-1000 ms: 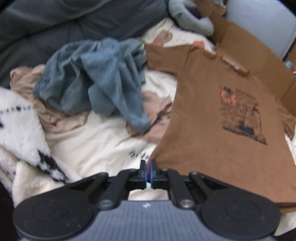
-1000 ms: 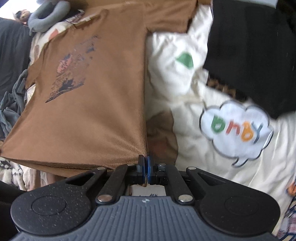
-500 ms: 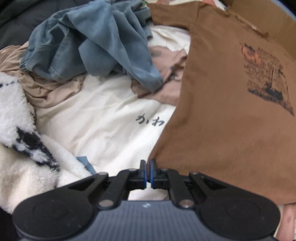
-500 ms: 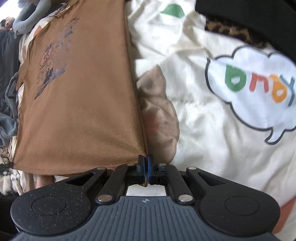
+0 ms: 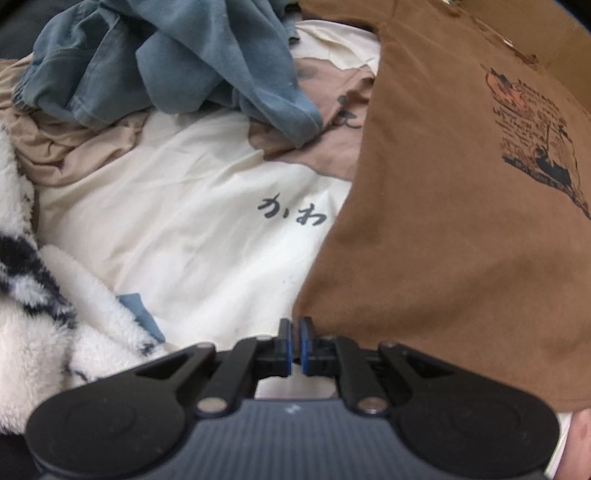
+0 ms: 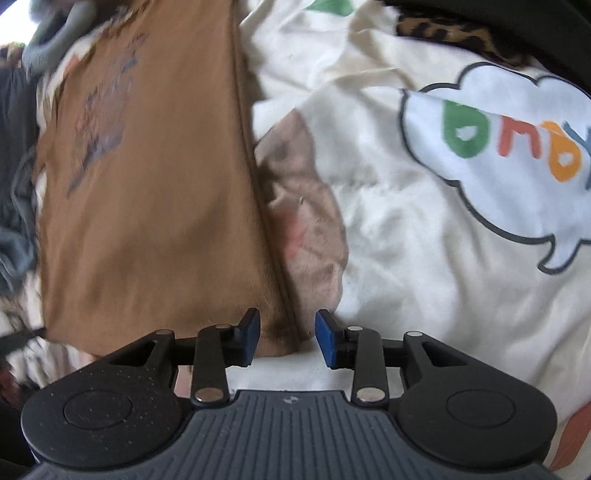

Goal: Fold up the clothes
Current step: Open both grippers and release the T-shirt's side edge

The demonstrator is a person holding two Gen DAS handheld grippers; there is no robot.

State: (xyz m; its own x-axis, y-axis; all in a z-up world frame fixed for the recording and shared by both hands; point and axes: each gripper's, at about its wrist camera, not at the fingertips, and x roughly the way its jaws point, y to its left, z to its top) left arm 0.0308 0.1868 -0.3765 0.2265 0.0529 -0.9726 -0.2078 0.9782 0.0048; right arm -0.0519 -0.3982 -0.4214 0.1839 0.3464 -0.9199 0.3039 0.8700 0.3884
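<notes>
A brown T-shirt (image 5: 454,206) with a dark chest print lies spread flat on a cream bedsheet (image 5: 192,221). My left gripper (image 5: 294,341) is shut at the shirt's lower left hem corner, and the cloth edge runs into its blue pads. In the right wrist view the same brown T-shirt (image 6: 147,192) stretches away to the upper left. My right gripper (image 6: 287,338) stands open, its blue pads apart, with the shirt's lower right hem corner lying loose between them on the bedsheet (image 6: 406,258).
A crumpled blue garment (image 5: 177,62) and a beige one (image 5: 62,147) lie left of the shirt. A white fleece with black marks (image 5: 33,295) sits at the near left. A cloud print with coloured letters (image 6: 509,147) and dark cloth (image 6: 517,22) are on the right.
My right gripper has opened and let go of the shirt's hem corner. Both grippers have come down closer to the bed, and the shirt now lies flatter. The left gripper stays shut.
</notes>
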